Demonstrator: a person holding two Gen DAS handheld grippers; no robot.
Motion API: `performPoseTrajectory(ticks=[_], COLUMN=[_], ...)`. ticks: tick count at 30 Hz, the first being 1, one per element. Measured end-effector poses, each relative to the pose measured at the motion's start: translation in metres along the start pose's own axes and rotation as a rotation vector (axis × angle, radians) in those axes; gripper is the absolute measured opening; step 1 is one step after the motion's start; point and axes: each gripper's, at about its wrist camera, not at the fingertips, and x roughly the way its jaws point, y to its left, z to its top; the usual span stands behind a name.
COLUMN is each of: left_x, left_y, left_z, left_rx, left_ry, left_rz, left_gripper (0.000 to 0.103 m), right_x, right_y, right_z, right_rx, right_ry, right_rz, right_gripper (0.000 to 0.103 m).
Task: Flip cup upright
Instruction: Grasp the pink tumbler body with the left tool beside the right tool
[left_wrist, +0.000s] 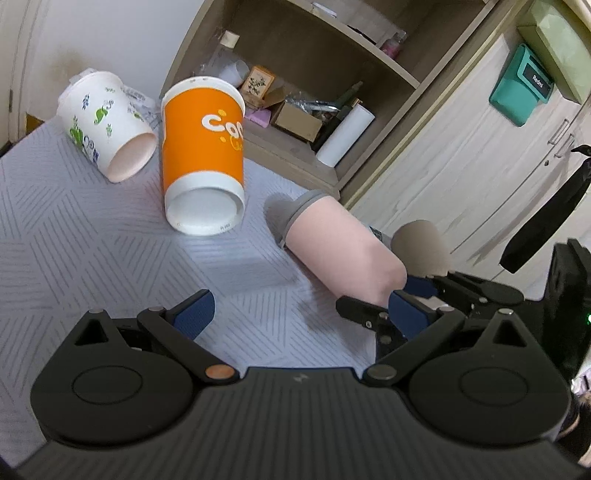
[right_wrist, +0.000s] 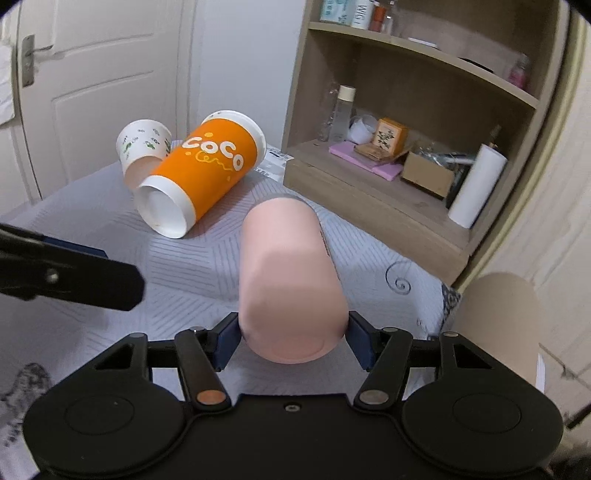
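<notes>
Right wrist view: a pale grey patterned cloth (right_wrist: 192, 258) covers the work surface, with a wooden shelf unit (right_wrist: 406, 122) at the far right and a white door (right_wrist: 99, 92) at the far left. Largest of the objects on the cloth is the pink cup (right_wrist: 288, 280), lying on its side with its closed base nearest the camera and its grey-rimmed mouth pointing far. The right gripper (right_wrist: 293, 341) is clamped on the cup near the base, one blue pad pressed against each flank. Farther off and to the left lies an orange cup (right_wrist: 210, 170) lettered "COCO", also on its side, its white base toward the camera. Behind it, touching or just beside it, lies a smaller white cup (right_wrist: 142, 151) with green print, on its side with its open mouth toward the near side.

Left wrist view: the left gripper (left_wrist: 295, 314) stands spread wide, its blue pads (left_wrist: 194, 314) well apart with only cloth (left_wrist: 92, 229) between them. The pink cup (left_wrist: 343, 251) appears at right, the right gripper (left_wrist: 413, 299) grasping its near end. The orange cup (left_wrist: 203, 155) and white cup (left_wrist: 107, 125) lie at the far left. A white roll (left_wrist: 345, 134) stands on the lowest shelf (left_wrist: 288, 155).
</notes>
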Motion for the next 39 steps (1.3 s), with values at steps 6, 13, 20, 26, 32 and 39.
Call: performPoseTrajectory(ticks=[6, 13, 20, 26, 32, 39], left_x=[-0.011, -0.022, -0.033, -0.036, -0.029, -0.012], left_y=[-0.006, -0.008, -0.017, -0.024, -0.027, -0.028], left_z=[-0.012, -0.027, -0.042, -0.050, -0.055, -0.056], left_rx=[0.031, 0.009, 0.015, 0.005, -0.037, -0.053], left_ry=[0.032, 0.092, 0.116, 0.154, 0.175, 0.212], left_rz=[-0.024, -0.071, -0.070, -0.110, -0.120, -0.119], left_gripper=[0.101, 0.101, 0.102, 0.102, 0.101, 0.101], right_x=[-0.022, -0.051, -0.073, -0.087, -0.087, -0.081], right_y=[0.015, 0.035, 0.050, 0.052, 0.052, 0.045], right_z=[-0.013, -0.030, -0.047, -0.066, -0.084, -0.085], right_rx=[0.030, 0.054, 0.096, 0.180, 0.222, 0.221], right_ry=[0.017, 0.009, 0.021, 0.028, 0.055, 0.073], right_rz=[0.048, 0.064, 0.062, 0.059, 0.066, 0.107], right_gripper=[0.067, 0.067, 0.067, 0.067, 0.067, 0.067])
